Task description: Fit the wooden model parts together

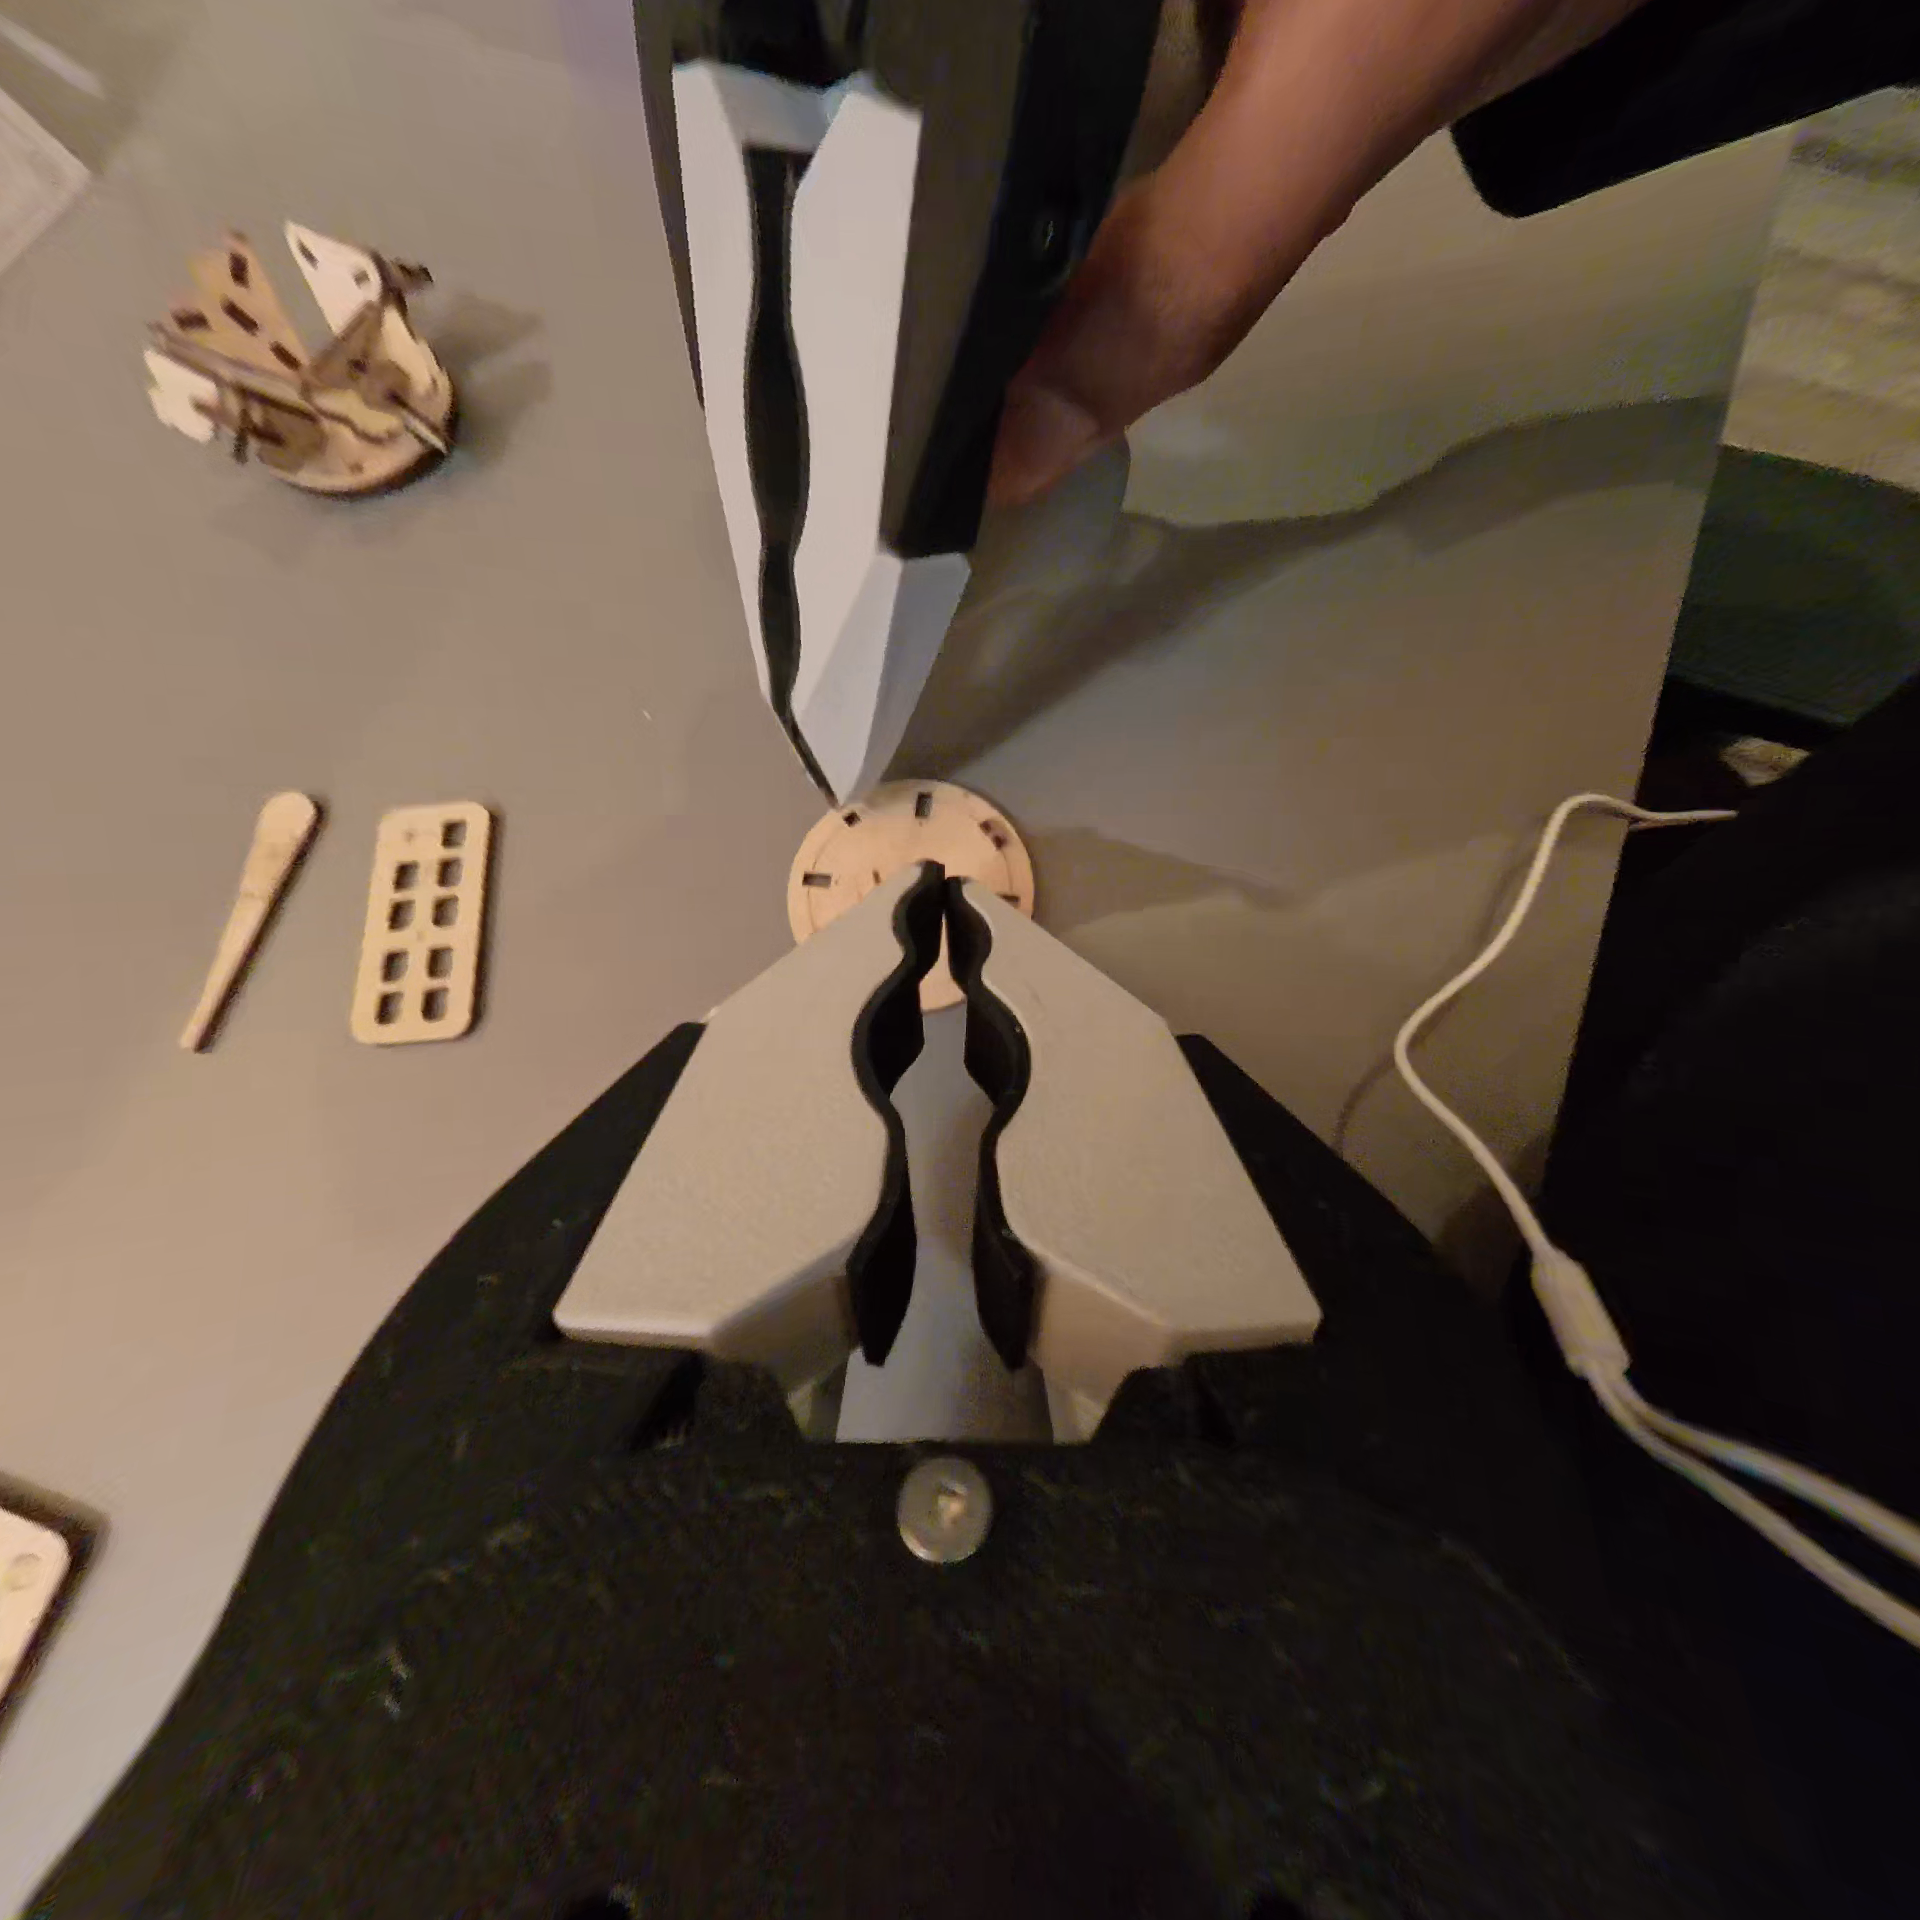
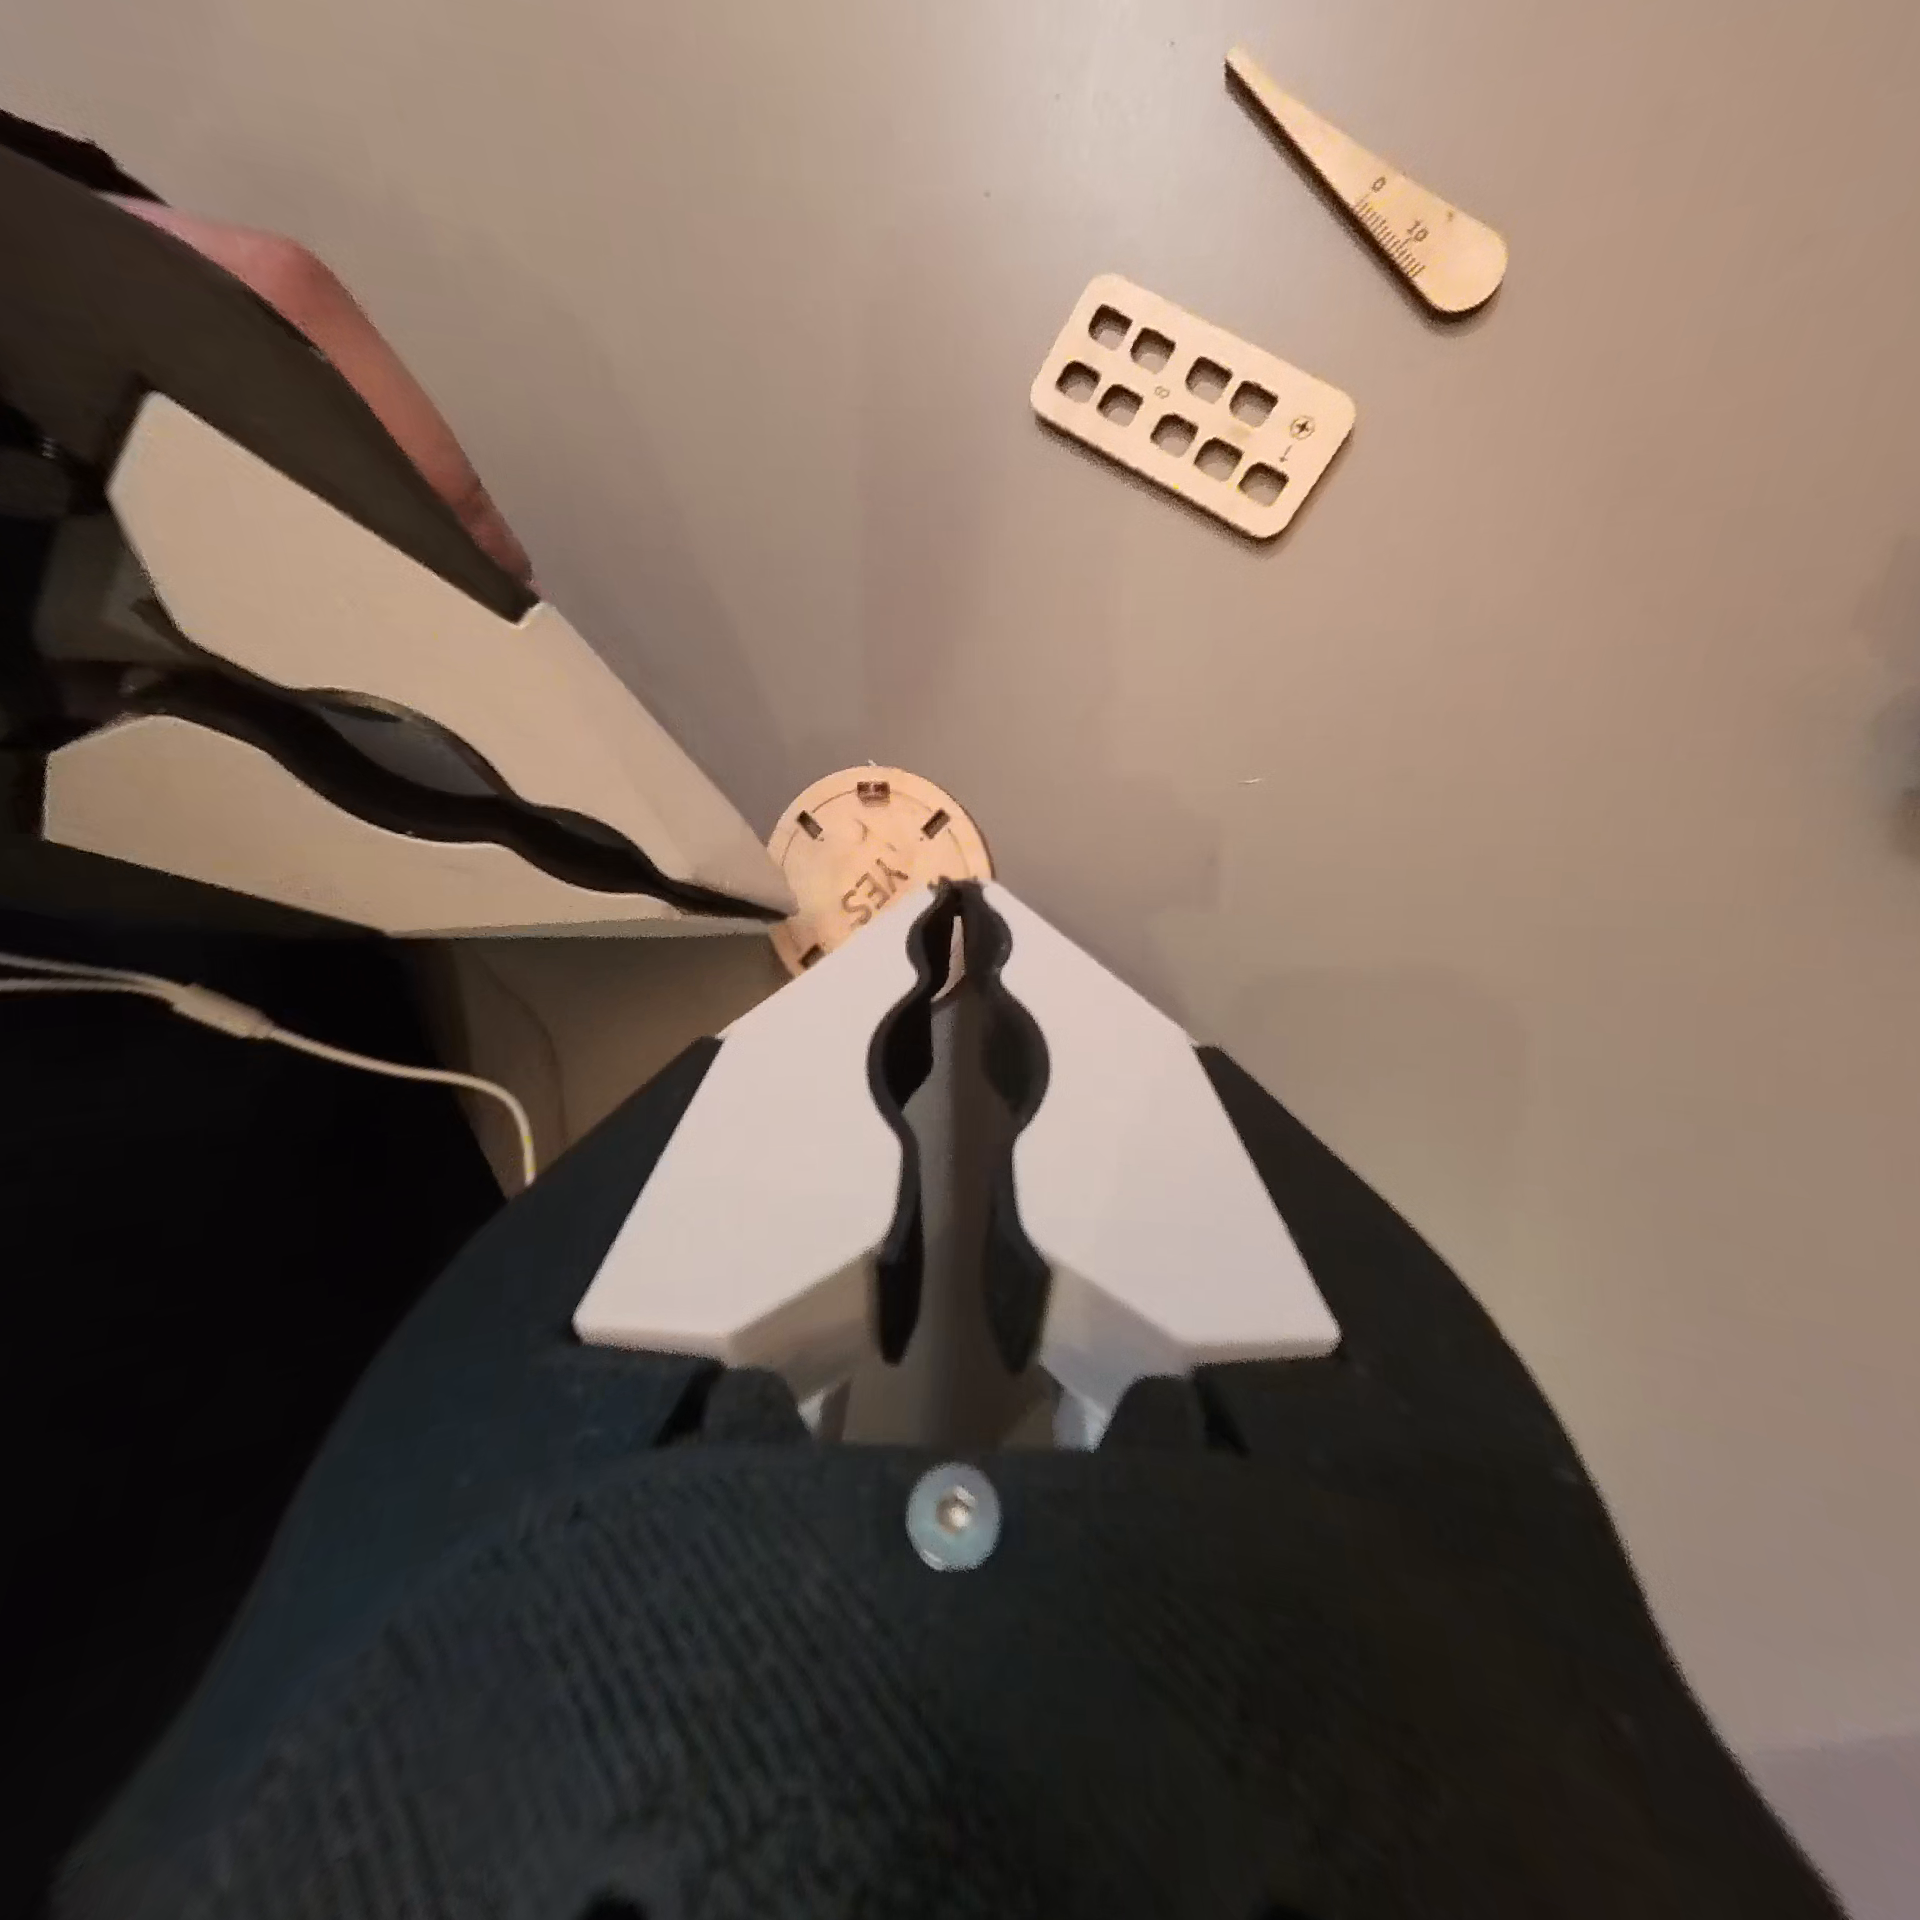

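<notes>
Grey and matt, the bench [image 1: 312, 644] carries a handful of laser-cut wooden pieces. Near its edge lies a round wooden disc [image 1: 883, 831], flat on the surface, with small rectangular slots cut around a scored inner ring; engraved lettering shows on its face in the right wrist view [image 2: 883, 862].

Both grippers meet over this disc. The left gripper [image 1: 940, 878] has its jaws pressed together with nothing between them, and its tips lie over the disc's middle. The right gripper [image 2: 961, 888] also has its jaws pressed together on nothing; in the left wrist view its tips [image 1: 831, 795] come down at the disc's far rim, and a hand [image 1: 1174, 291] grips its body. Whether either tip actually touches the wood I cannot tell.

Well apart to one side lies a rectangular wooden plate [image 1: 421, 920] pierced by two rows of square holes, all of them empty. Just beside it lies a tapered wooden stick [image 1: 249, 914] with a scale engraved at its broad end. Farther off stands a small wooden model [image 1: 301, 364] of slotted panels set upright on a round base. A white cable [image 1: 1455, 1039] trails across the bench edge.
</notes>
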Motion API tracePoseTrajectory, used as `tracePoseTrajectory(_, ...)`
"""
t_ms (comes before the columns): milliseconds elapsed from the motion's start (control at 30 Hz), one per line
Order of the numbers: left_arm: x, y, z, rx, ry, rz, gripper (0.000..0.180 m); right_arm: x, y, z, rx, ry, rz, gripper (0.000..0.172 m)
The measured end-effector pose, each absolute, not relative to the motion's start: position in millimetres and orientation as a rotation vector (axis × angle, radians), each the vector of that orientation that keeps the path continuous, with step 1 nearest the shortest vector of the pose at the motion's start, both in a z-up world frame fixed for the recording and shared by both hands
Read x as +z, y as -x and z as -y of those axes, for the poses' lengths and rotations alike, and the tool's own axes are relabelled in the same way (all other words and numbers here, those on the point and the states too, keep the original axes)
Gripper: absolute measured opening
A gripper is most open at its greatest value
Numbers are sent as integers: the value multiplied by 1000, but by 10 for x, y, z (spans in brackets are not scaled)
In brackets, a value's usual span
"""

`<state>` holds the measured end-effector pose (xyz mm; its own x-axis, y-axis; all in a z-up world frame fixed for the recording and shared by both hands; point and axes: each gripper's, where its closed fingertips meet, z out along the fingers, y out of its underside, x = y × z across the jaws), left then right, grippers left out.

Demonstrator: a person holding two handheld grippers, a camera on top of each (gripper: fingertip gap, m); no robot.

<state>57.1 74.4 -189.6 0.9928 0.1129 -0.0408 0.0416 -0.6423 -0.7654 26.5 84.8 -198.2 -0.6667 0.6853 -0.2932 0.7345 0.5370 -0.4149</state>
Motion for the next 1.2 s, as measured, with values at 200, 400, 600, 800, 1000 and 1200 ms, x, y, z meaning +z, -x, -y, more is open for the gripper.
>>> tracePoseTrajectory(200, -1943, -464, -801, 357, 2343, 13, 0, -2042, -297, -880, -660, -1209, -2744, 0)
tracePoseTrajectory(400, -2065, -431, -801, 409, 2385, -1, 0, -2057, -290, -881, -621, -1255, -2705, 0)
tracePoseTrajectory(600, -2070, -436, -841, 371, 2343, 36, 0, -2060, -295, -896, -533, -1293, -2699, 0)
tracePoseTrajectory(800, -2073, -435, -839, 356, 2329, 62, 0, -2063, -284, -904, -453, -1294, -2752, 0)
tracePoseTrajectory(1000, -2073, -435, -840, 342, 2327, 70, 0, -2070, -276, -902, -386, -1312, -2758, 0)
tracePoseTrajectory(1200, -2075, -435, -837, 331, 2328, 76, 0, -2075, -280, -903, -329, -1306, -2793, 0)
